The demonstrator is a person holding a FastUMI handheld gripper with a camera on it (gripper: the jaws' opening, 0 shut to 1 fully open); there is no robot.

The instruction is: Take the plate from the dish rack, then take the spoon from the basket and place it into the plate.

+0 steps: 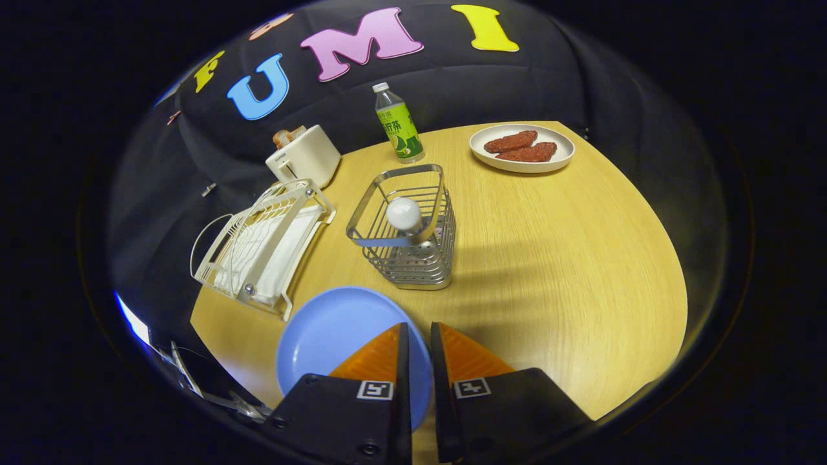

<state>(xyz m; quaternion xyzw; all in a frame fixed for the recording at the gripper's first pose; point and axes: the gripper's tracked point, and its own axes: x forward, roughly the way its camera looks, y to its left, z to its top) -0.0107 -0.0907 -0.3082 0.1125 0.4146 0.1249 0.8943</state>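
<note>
The blue plate (336,336) is pinched by its rim in the gripper (420,332), seemingly; the spoon (406,216) is left upright in the basket (404,258) just ahead.

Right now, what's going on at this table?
A person is working a hand-held claw. Its two orange fingers grip the rim of a blue plate, which is already out of the white dish rack. The spoon stands in the wire basket just beyond the fingers, waiting to go onto the plate.
</note>
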